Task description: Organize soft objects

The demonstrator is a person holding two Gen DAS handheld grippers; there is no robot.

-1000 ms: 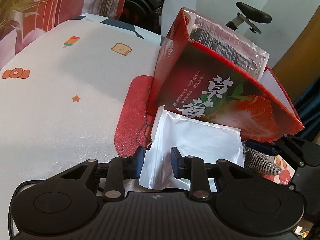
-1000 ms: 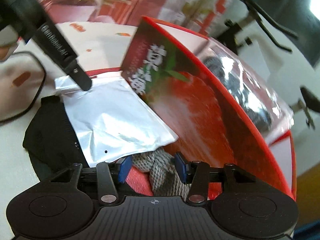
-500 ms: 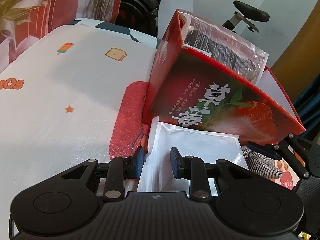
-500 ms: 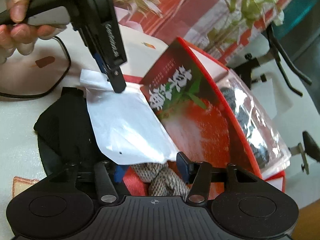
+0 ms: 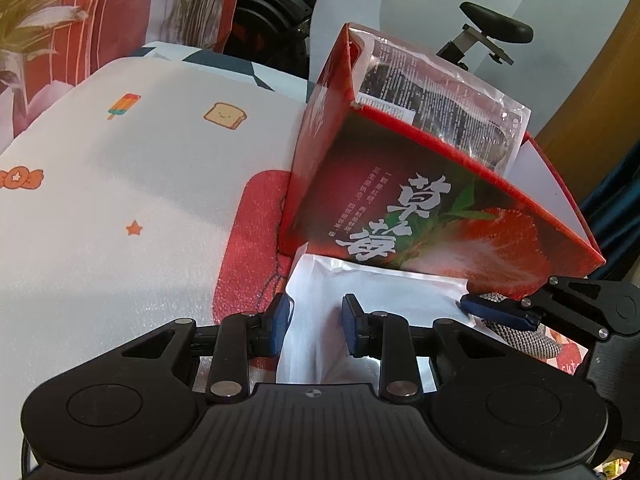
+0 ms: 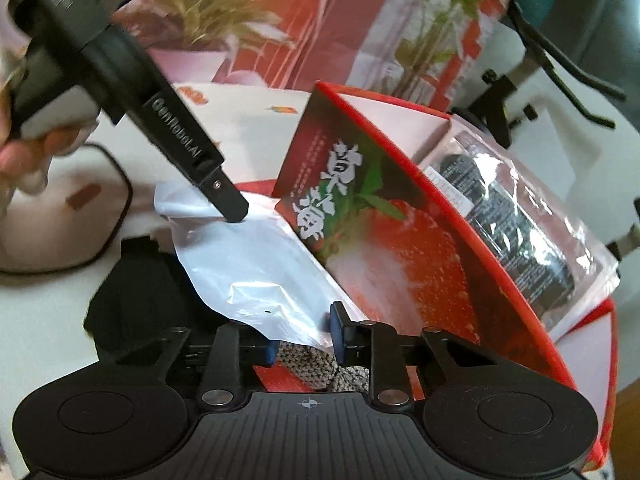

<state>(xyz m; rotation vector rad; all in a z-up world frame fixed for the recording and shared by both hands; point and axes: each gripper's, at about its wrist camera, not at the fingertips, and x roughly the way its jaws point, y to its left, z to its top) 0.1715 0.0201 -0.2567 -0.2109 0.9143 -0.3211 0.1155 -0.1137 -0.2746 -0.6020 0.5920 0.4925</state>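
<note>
Left wrist view, from the left edge: a white cover [image 5: 120, 200] printed with small cartoon figures spreads away from me, with a red patch [image 5: 252, 240] on it just before the box. My left gripper [image 5: 316, 320] has its jaws pinched on the near edge of the white plastic pouch [image 5: 380, 300], which bunches up between the pads; the pouch's long axis runs away from me toward the red strawberry box [image 5: 420, 208], its far end touching the box's base. The box stands tilted, open top up, with a clear packet of dark fabric [image 5: 448, 116] sticking out of it. At the right my right gripper [image 5: 496, 312] reaches in beside a grey knitted piece [image 5: 524, 340]. Right wrist view: my left gripper [image 6: 234, 210] comes down from the upper left onto the pouch [image 6: 256, 272], which slants toward my right gripper [image 6: 304, 340]; a black cloth [image 6: 136, 292] lies under it. My right jaws stand apart around the knitted piece [image 6: 308, 364], not visibly clamped on it.
</note>
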